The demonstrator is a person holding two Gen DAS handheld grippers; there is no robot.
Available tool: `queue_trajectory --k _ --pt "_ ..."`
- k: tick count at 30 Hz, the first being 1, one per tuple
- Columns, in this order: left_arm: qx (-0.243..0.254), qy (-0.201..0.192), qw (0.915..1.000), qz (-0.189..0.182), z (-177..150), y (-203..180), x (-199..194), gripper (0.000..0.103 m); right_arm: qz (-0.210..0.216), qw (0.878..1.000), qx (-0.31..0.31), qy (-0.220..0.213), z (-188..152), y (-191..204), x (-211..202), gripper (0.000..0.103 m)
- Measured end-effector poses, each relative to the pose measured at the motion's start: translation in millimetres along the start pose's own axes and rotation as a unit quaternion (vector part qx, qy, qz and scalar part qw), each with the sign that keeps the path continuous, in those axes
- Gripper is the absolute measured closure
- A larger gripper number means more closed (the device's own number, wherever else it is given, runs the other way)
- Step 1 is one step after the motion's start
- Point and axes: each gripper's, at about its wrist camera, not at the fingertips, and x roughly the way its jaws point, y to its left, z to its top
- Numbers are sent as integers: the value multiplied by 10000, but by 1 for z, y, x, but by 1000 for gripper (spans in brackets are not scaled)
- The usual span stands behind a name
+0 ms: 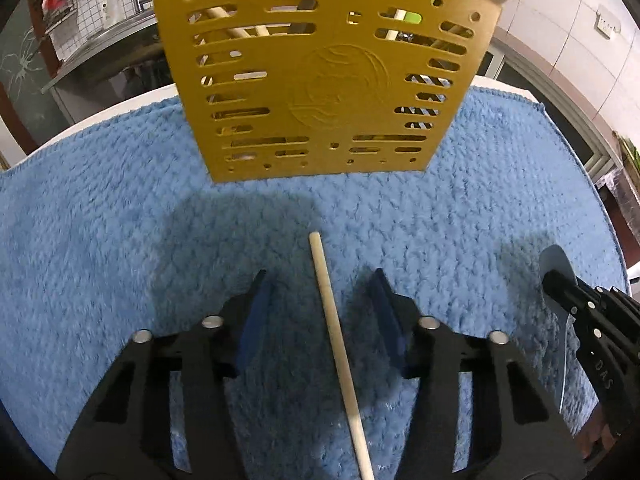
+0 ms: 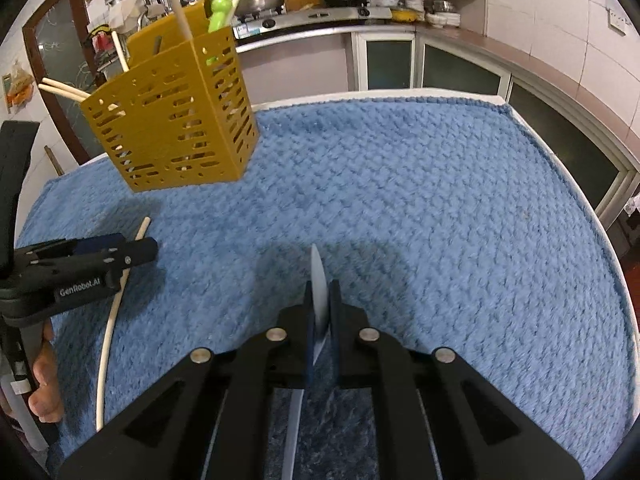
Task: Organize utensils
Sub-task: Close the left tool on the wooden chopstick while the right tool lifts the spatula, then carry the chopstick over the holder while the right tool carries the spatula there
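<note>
A pale wooden chopstick (image 1: 336, 340) lies on the blue towel (image 1: 120, 220), running between the jaws of my left gripper (image 1: 320, 276). The blue pads stand apart on either side of it and do not touch it. Beyond it stands a yellow slotted utensil holder (image 1: 320, 80) with several chopsticks and a green utensil (image 2: 218, 16) inside. My right gripper (image 2: 322, 286) is shut on a thin pale utensil (image 2: 318, 276), seen edge-on, held above the towel. The left gripper (image 2: 148, 250) and the chopstick (image 2: 110, 332) also show in the right wrist view, in front of the holder (image 2: 172, 120).
The towel (image 2: 400, 200) covers a white table whose edge curves round at the right. A hand (image 2: 44, 380) grips the left tool's handle. Behind is a kitchen counter with a stove (image 2: 320, 12), pots and shelves.
</note>
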Motion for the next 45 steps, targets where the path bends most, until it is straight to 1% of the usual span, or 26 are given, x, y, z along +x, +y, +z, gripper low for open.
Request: queue_trajectory --k 1,3,4,8,10,11,12,13,17,18,21,24,26,28,30,32,33,35,38,40,43,45 --pt "10 40 10000 4 3 -1 1 65 -11 10000 -3 95 2 1 3 97" --pt "9 83 10000 28 8 1 4 75 -55 9998 -21 203 2 1 6 96" --pt "16 99 9999 50 9 1 5 78 -69 9996 -11 271 4 2 8 96" --pt "154 149 9997 83 11 -1 7 80 -78 9985 44 544 16 2 12 96" --pt "194 158 9996 98 12 -3 8 82 -149 9978 -39 651 21 5 15 96" --pt "204 164 9996 90 13 -3 8 86 -174 9974 -68 694 23 6 17 96" --pt "215 167 9996 67 13 -4 7 93 -193 9973 -75 703 24 7 17 96" --pt "212 174 9996 29 13 -5 7 96 -204 9973 -73 703 24 7 16 96" --pt "173 116 9997 -93 7 -1 0 98 -221 9986 -18 487 22 5 9 97" --pt "150 91 9998 -114 5 1 -2 99 -197 9990 11 400 21 5 6 97" --pt "76 -2 9992 -386 -3 11 -16 99 -11 10000 31 80 15 8 -7 96" --pt "136 -330 9982 -482 -7 13 -36 99 71 9994 -20 -345 14 14 -24 96" --pt "133 -573 9965 -600 -7 15 -52 99 205 9971 -4 -728 16 18 -39 96" --pt "95 -796 9946 -666 -7 21 -67 99 247 9931 13 -1148 17 24 -55 96" --pt "-4 -1064 9917 -725 -6 29 -84 99 320 9876 23 -1538 20 29 -71 96" --pt "-117 -1377 9875 -762 -1 36 -102 99 431 9787 4 -2008 24 35 -88 96" --pt "-147 -1529 9851 -770 0 41 -112 99 407 9729 -52 -2275 25 40 -96 96" --pt "-176 -1843 9798 -759 4 48 -128 99 458 9660 -131 -2542 27 46 -104 96" --pt "-212 -2369 9680 -798 10 57 -158 99 671 9524 -224 -2967 31 56 -110 96" --pt "-211 -2580 9624 -822 15 58 -168 99 800 9403 -213 -3300 30 60 -111 96" --pt "-103 -2821 9557 -831 21 57 -184 99 897 9258 -95 -3672 30 62 -112 96" --pt "-37 -2888 9537 -839 25 59 -191 99 961 9227 -46 -3734 33 63 -108 96"
